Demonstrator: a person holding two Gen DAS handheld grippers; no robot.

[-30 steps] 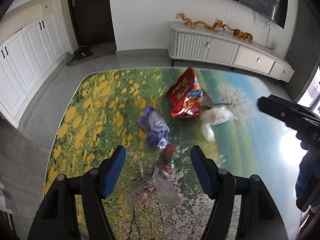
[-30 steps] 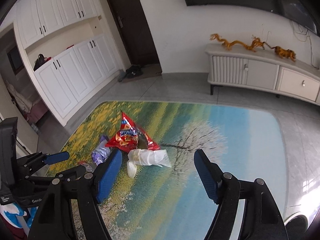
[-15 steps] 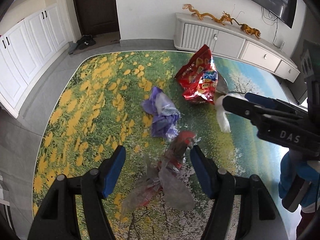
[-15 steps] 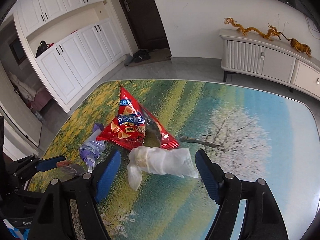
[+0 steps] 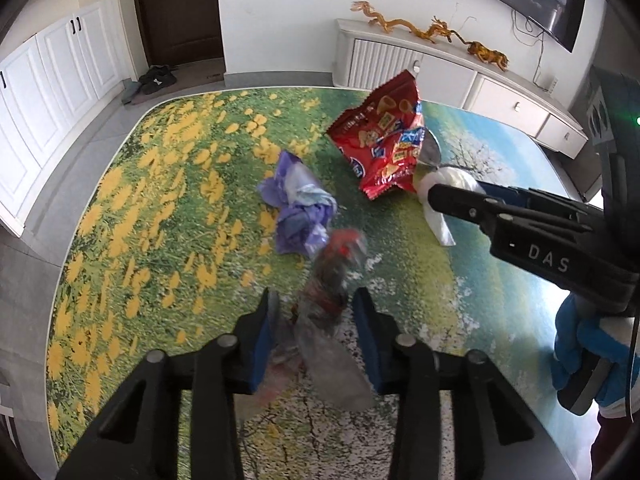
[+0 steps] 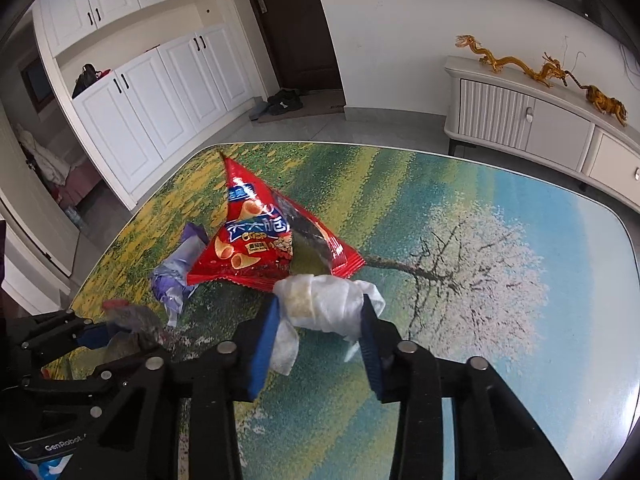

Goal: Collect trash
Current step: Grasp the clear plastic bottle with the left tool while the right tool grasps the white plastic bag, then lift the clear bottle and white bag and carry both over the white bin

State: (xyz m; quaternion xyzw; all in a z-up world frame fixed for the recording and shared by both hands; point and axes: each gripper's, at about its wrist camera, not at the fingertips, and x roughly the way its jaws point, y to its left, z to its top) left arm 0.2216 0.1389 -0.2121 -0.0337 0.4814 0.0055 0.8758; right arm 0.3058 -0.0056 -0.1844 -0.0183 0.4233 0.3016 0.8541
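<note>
Both wrist cameras are looking steeply down, close over the printed table (image 5: 152,184); both are sharing the red snack bag (image 6: 256,248) and the white sideboard (image 5: 444,72) at upper right.

Table top (image 5: 140,200): printed landscape, yellow flowers on green, blue sky, white blossom tree. Snack bag (image 6: 256,248): red, blue label. Crumpled wrapper (image 5: 298,210): purple. Paper wad (image 6: 324,306): white. Clear wrapper (image 5: 332,280): red print. Gripper pads (image 6: 266,344): blue.

- A snack bag (image 6: 256,248) is lying on the table (image 6: 500,320), farthest from the cameras.
- A crumpled wrapper (image 6: 176,276) is lying to its left.
- A rolled tissue (image 6: 328,304) is sitting just before the bag, touching it.
- A clear wrapper (image 5: 328,312) is lying nearest, before the crumpled wrapper.
</note>
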